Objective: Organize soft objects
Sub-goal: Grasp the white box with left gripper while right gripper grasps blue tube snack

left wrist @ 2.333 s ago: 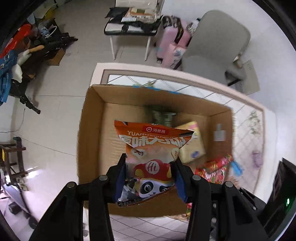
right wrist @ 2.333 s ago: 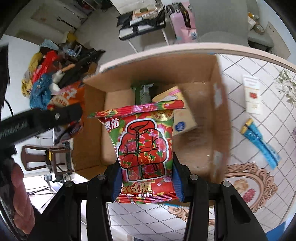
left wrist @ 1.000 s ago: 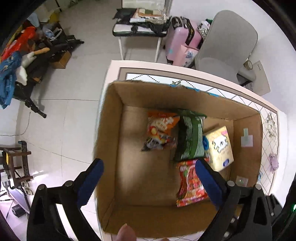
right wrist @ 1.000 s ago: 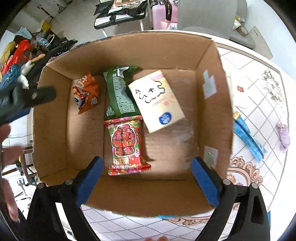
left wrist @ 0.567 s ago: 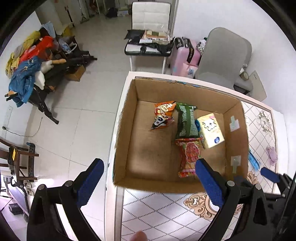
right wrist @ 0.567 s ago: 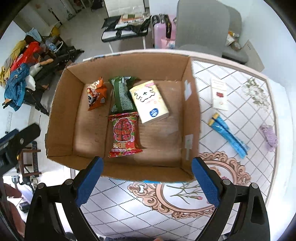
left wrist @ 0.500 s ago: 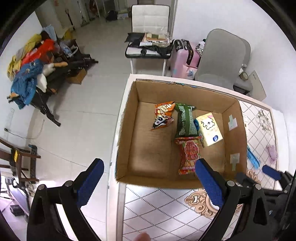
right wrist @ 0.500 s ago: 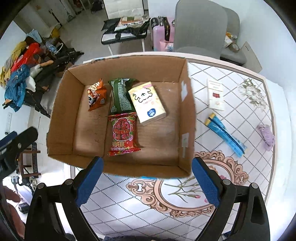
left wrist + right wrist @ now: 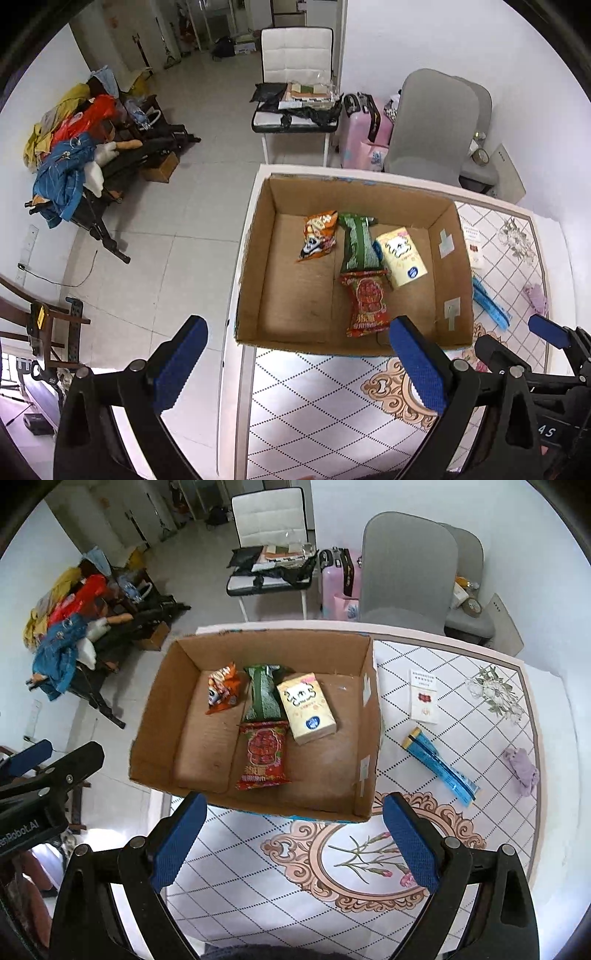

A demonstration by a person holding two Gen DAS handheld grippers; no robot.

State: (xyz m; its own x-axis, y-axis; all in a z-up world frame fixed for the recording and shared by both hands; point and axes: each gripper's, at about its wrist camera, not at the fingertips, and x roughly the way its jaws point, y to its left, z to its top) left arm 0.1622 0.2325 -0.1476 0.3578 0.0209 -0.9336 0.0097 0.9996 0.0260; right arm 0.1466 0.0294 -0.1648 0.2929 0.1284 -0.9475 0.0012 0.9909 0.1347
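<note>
Both the left tongs (image 9: 297, 363) and right tongs (image 9: 291, 836) hang wide open and empty above the worktop's (image 9: 258, 878) near edge (four snack packs lie inside the cardboard box (image 9: 364, 738) at its far-left corner).

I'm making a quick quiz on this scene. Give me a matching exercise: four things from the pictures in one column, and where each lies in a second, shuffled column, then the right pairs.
Things:
1. red snack bag
2. orange snack bag
3. tissue pack
4. blue packet

Places:
A. in the cardboard box, left of the green bag
B. on the table, outside the box
C. in the box, right of the green bag
D. in the box, nearest its near wall

Pairs: 1-D, 2-A, 3-C, 4-B
</note>
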